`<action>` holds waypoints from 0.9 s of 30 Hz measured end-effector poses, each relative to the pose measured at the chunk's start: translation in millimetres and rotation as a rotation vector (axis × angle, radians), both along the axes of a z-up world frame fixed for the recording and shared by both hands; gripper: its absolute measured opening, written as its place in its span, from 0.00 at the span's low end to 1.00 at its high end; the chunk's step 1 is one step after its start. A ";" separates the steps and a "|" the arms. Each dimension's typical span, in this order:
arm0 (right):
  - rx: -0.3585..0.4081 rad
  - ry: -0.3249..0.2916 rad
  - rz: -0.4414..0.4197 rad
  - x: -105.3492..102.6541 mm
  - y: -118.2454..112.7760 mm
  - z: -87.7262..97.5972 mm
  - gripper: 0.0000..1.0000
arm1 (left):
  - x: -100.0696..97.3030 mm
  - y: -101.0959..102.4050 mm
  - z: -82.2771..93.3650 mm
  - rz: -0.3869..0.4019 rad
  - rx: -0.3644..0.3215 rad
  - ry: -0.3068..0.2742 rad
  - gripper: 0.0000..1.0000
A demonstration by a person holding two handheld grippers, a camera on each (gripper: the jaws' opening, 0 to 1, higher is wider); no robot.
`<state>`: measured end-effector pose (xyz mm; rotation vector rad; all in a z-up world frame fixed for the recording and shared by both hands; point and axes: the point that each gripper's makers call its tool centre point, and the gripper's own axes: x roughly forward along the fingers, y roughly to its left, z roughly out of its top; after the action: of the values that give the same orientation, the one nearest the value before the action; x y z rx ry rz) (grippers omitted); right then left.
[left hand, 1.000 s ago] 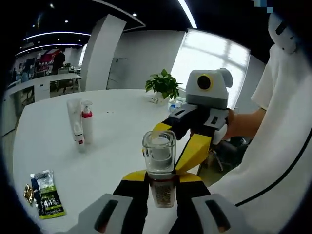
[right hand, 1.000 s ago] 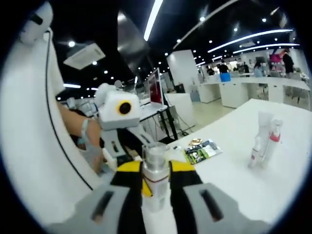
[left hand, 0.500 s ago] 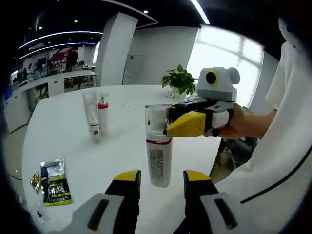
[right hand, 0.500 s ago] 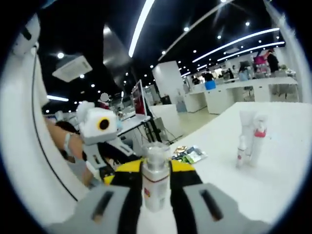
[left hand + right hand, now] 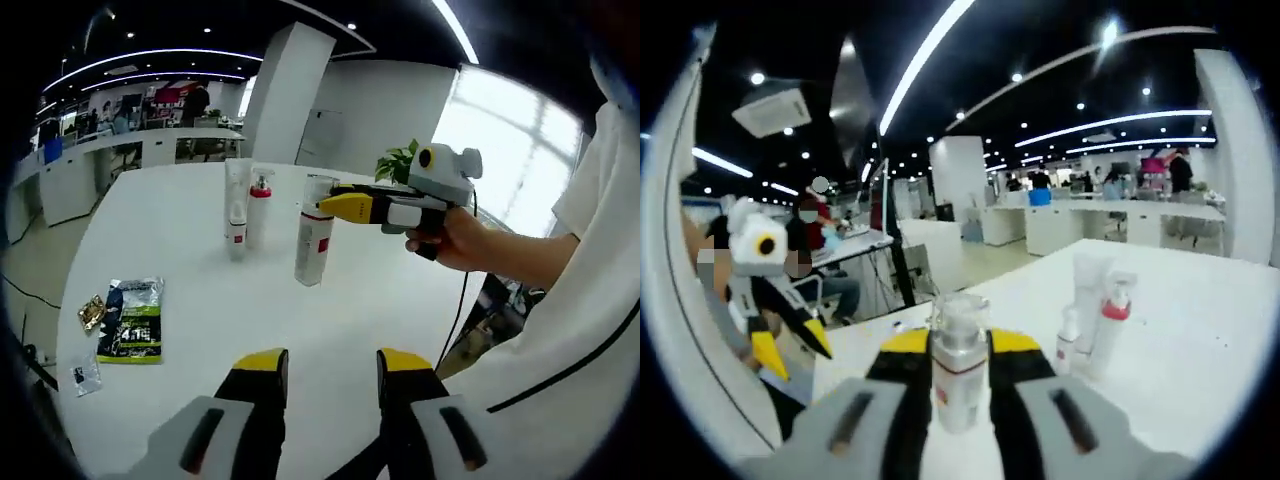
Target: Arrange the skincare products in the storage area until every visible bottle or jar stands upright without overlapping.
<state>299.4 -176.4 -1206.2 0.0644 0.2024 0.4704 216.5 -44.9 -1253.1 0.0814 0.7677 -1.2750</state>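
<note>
- While the left gripper [image 5: 325, 370] hangs released over the white table [image 5: 200, 330], the right gripper [image 5: 345, 205] clasps an upright bottle [image 5: 314, 240] beside a tube [image 5: 236, 208] and pump bottle [image 5: 258, 205]; a packet [image 5: 132, 320] lies nearer.
- Seen along the right gripper [image 5: 960, 355], its jaws grip the bottle [image 5: 958, 365]; the tube [image 5: 1087, 300] stands behind.

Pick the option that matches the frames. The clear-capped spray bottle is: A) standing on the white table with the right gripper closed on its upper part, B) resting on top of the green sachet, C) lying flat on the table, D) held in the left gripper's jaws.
A: the spray bottle stands upright on the table, with the right gripper clamped near its top; the left gripper is open and holds nothing.
</note>
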 end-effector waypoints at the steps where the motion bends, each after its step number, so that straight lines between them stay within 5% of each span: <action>1: -0.006 -0.004 -0.014 3.9 -4.3 -1.8 0.18 | -0.2 0.8 -0.8 -0.004 0.005 -0.001 0.35; 12: -0.085 -0.011 -0.129 49.5 -55.6 -34.0 0.18 | 5.9 12.0 -5.7 0.002 0.041 -0.019 0.34; 27: -0.141 -0.038 -0.137 80.9 -72.9 -71.2 0.18 | 21.5 27.7 -8.2 0.101 0.038 0.013 0.33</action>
<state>380.3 -249.3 -1277.4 -0.0679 0.1924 0.3199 238.0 -17.2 -1261.3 0.0646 0.7977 -1.1660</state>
